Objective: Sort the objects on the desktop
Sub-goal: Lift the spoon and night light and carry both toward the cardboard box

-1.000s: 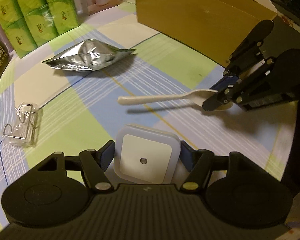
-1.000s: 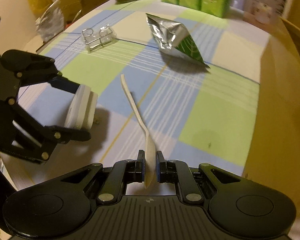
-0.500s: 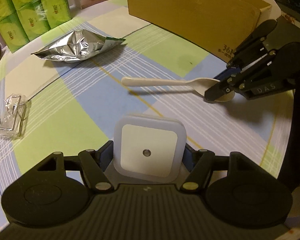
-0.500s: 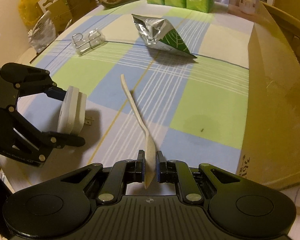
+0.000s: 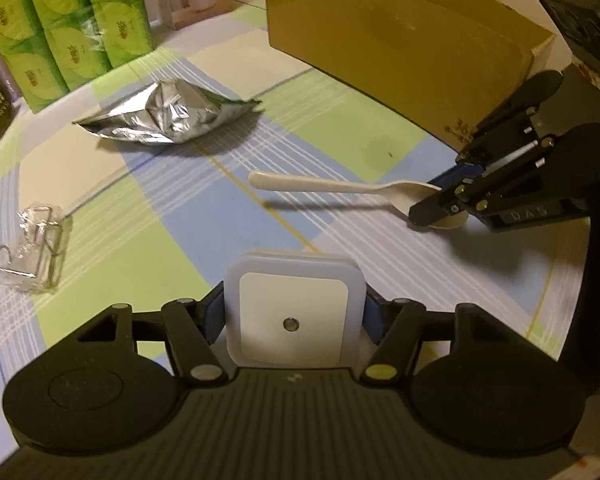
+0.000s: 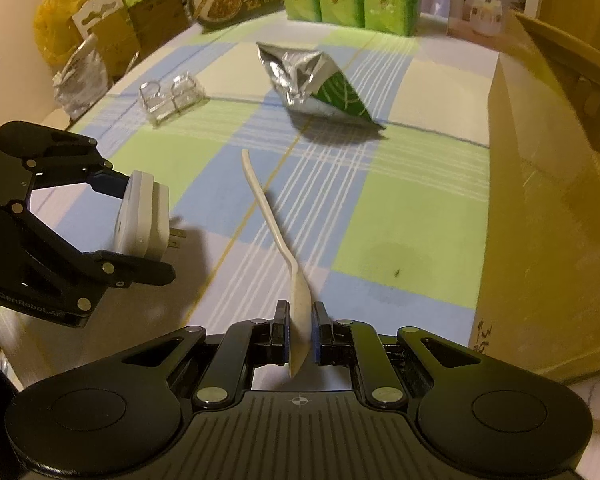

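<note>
My left hand-held gripper is pinching the white square night light by its two side edges, its face with the small round sensor turned toward my left wrist camera; from the right wrist view I see the same night light held up off the counter, its plug prongs pointing toward the spoon. My right hand-held gripper is pressed together on the bowl of the cream plastic spoon, bowl on edge between the pads and the handle running straight out ahead of the fingers, above the checked cloth. In the left wrist view the spoon lies level, right of my left hand-held gripper and ahead of it, with its shadow on the cloth beneath. The crumpled silver foil pouch lies on the counter farther ahead of both, just beyond the spoon's handle tip. The clear plastic hook pack sits ahead and to the left of my left hand-held gripper, well apart from the pouch. The brown cardboard box stands close along the right side of my right hand-held gripper. Green tissue packs stand at the far edge of the counter, beyond the pouch.
</note>
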Demonstrator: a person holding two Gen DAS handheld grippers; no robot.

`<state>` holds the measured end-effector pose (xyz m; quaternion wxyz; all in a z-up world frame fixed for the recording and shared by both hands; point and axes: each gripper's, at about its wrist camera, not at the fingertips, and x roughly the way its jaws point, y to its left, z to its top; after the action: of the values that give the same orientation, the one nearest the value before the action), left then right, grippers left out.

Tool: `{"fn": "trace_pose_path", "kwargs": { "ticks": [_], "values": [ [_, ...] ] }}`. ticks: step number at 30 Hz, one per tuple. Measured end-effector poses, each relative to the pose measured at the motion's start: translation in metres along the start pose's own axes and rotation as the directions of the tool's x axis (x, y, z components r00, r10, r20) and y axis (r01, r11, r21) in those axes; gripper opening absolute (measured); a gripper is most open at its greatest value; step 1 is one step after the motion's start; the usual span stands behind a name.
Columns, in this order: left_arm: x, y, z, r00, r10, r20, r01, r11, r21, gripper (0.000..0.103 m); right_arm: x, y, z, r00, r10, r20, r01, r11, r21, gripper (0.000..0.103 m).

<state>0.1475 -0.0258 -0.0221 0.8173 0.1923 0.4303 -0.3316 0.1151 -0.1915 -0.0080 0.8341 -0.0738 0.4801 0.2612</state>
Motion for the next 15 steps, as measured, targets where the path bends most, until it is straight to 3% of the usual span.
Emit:
{"fn": "trace_pose_path", "kwargs": {
  "ticks": [15],
  "values": [
    [-0.012, 0.007, 0.039, 0.993, 0.113, 0.031, -0.108, 0.987, -0.117, 0.062, -0.019, -0.001, 0.013, 0.994, -0.03, 0.105, 0.028, 0.999, 0.015, 0.007]
  ]
}}
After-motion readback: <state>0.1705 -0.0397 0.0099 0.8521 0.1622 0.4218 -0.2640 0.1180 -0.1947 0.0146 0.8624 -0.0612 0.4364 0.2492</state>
